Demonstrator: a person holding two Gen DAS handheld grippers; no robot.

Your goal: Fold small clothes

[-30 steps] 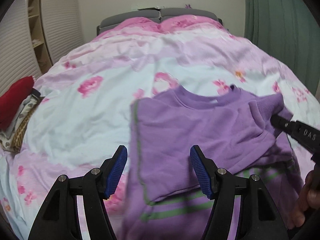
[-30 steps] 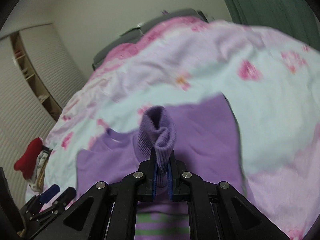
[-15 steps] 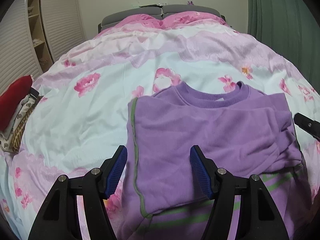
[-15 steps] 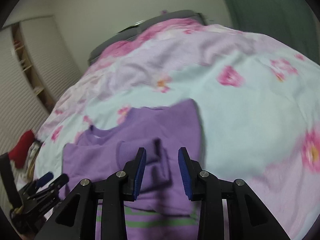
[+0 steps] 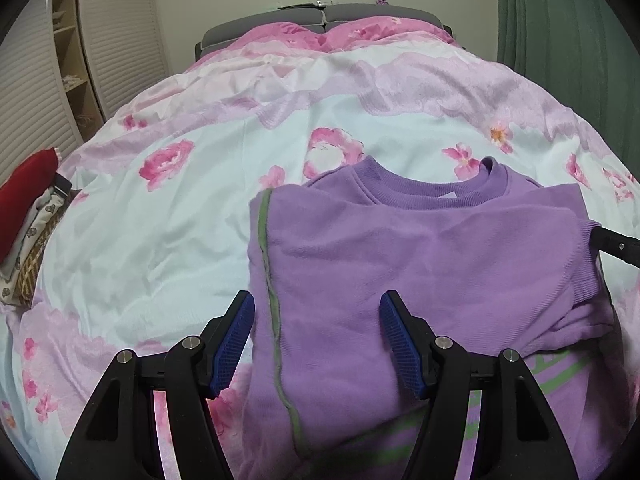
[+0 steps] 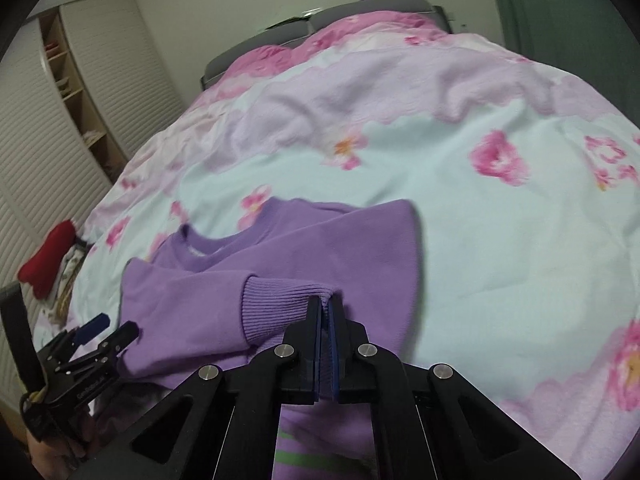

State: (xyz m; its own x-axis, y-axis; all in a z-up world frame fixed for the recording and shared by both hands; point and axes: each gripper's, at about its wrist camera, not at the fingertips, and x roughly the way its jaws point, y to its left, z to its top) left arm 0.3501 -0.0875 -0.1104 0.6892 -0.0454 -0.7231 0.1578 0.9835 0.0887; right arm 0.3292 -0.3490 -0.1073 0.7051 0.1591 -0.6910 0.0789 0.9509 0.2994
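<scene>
A purple sweatshirt (image 5: 420, 264) with green stripes lies on the floral bedspread (image 5: 180, 240), neck away from me, its sleeves folded across the body. My left gripper (image 5: 318, 332) is open and empty, hovering over the sweatshirt's left folded edge. My right gripper (image 6: 325, 306) is shut on the ribbed cuff (image 6: 280, 304) of the sleeve, at the sweatshirt's right side. The sweatshirt (image 6: 280, 264) also shows in the right wrist view, and the left gripper (image 6: 104, 330) at lower left. A tip of the right gripper (image 5: 616, 244) shows at the right edge of the left wrist view.
A red item (image 5: 24, 200) rests on a pile of clothes at the bed's left edge. Grey headboard (image 5: 320, 20) at the far end. White shutter wardrobe (image 5: 36, 92) to the left, green curtain (image 5: 560, 20) to the right.
The right gripper let go of the raised sleeve cuff, opened, then shut again on the cuff lying across the sweatshirt. The sleeve now lies flatter. The left gripper stayed open.
</scene>
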